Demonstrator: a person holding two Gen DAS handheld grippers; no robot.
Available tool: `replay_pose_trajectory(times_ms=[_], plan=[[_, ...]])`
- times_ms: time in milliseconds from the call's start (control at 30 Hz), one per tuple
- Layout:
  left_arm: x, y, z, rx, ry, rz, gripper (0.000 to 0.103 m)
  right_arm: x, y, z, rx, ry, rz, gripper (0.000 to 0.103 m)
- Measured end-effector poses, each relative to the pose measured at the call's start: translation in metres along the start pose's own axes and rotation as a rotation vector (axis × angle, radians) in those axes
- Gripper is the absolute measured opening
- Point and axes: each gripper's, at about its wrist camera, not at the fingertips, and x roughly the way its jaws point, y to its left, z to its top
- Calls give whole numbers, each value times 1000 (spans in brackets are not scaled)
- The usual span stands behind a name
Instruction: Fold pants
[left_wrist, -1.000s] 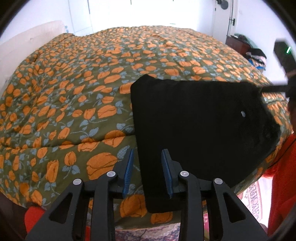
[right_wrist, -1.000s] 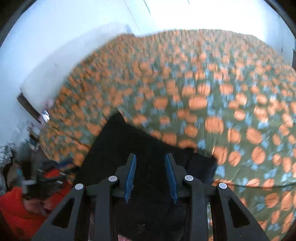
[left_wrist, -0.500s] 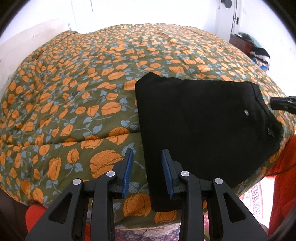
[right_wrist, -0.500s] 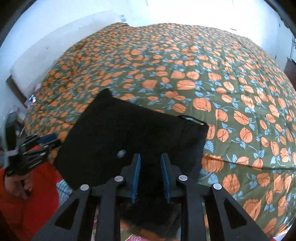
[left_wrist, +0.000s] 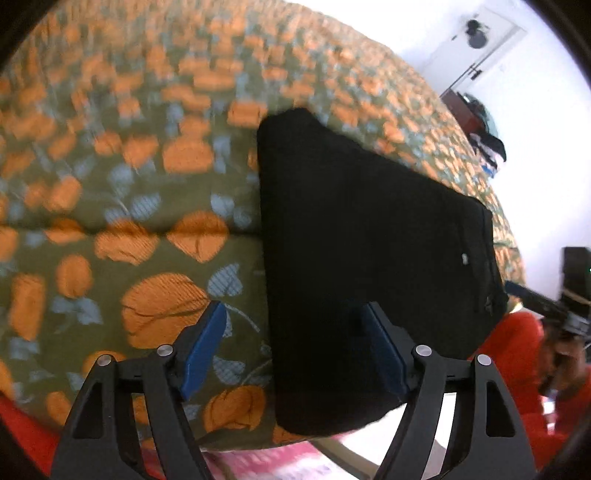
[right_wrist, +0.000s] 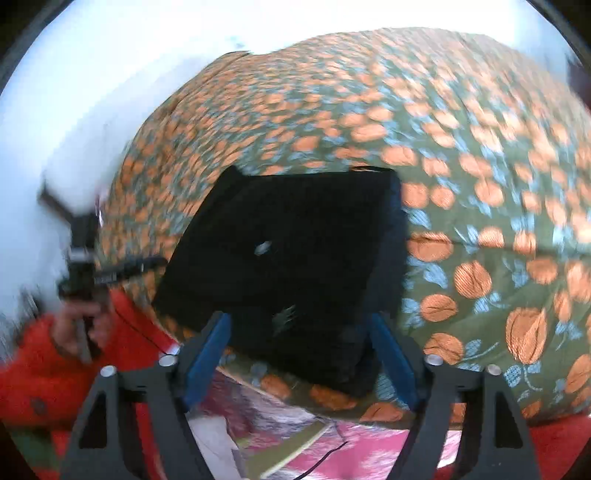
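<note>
both grippers, left gripper (left_wrist: 295, 347) and right gripper (right_wrist: 299, 350), are spread, gripping nothing; black pants (left_wrist: 369, 240) ahead overhang the bed (left_wrist: 110, 184) edge and could slide off.

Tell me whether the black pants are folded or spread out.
Folded. The black pants lie as one compact, straight-edged panel near the edge of the floral bedspread, with no separate legs showing.

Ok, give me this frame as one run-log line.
phase: fold pants | left gripper: open, holds nothing | right gripper: open, holds nothing | black pants: folded, flat on floral bedspread near bed edge
</note>
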Motion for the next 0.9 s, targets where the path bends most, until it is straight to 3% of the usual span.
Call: replay_pose_trajectory(times_ms=[133,267,300,333,367,400,467,600,767,833,900], plan=[[19,8,1,-68,57,-101,77,35,-52,9,176,83,93,78],[32,-13,-2,-15,114,-164,76,63,-58,8,222,148,199,75],[32,-17,-3,0,112,-144,68,66,-56,7,215,159,195,74],[32,-23,-4,29,101,-116,59,70,-54,8,203,176,179,65],[29,-26,-2,38,90,-121,36,72,-54,9,195,183,169,49],[22,-30,-1,37,73,-121,26,68,-50,11,183,174,167,42],[-2,-46,4,64,13,-125,23,57,-34,17,117,147,140,33],[-41,-78,30,116,-87,-183,22,28,16,42,-18,74,158,29],[-66,-105,93,212,-227,-100,22,14,42,104,-96,-25,167,29],[-59,-106,118,229,-276,-46,23,15,38,137,-102,-74,154,29],[-34,-105,137,238,-277,34,27,25,25,163,-93,-102,108,29]])
